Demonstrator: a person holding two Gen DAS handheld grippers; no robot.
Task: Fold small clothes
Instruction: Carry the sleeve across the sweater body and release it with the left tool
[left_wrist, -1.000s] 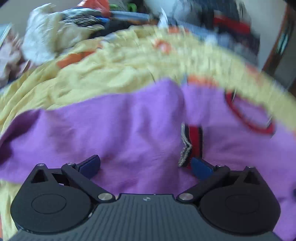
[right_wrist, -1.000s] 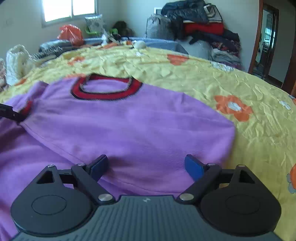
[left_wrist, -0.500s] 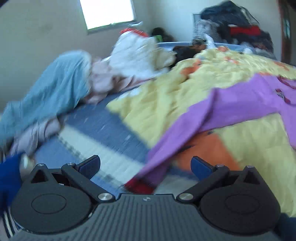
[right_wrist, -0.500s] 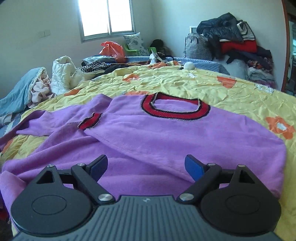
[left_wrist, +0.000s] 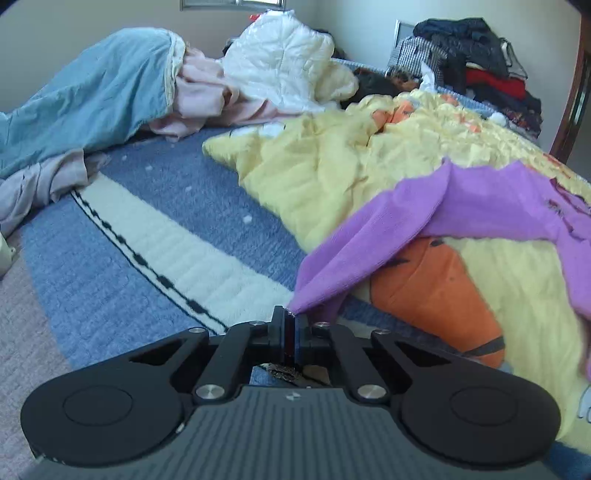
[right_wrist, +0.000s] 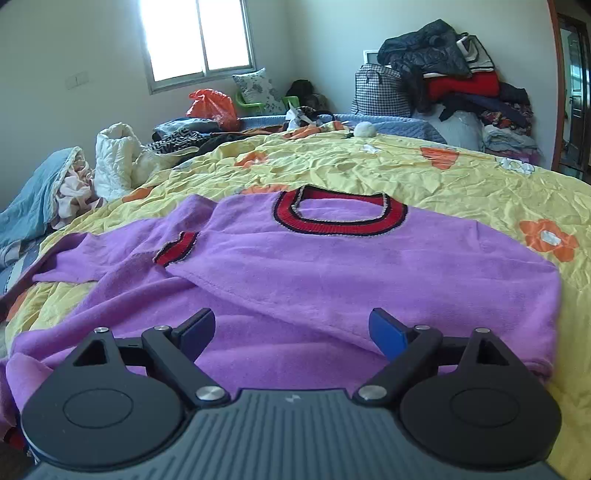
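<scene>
A purple sweater (right_wrist: 332, 273) with a red, black-edged collar (right_wrist: 340, 214) lies on a yellow quilt (right_wrist: 461, 184) patterned with orange flowers.

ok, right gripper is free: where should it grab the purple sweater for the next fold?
Probably the purple sweater's right side edge, where it lies flat on the yellow quilt. Bring the open right gripper in low from the right, one finger under the fold. The left gripper has just closed on the other sleeve's end.

Sleeve cuff (left_wrist: 295, 363) is hidden behind the left gripper (left_wrist: 290, 334); purple sweater (left_wrist: 498, 195) is cut off rightward of it.
</scene>
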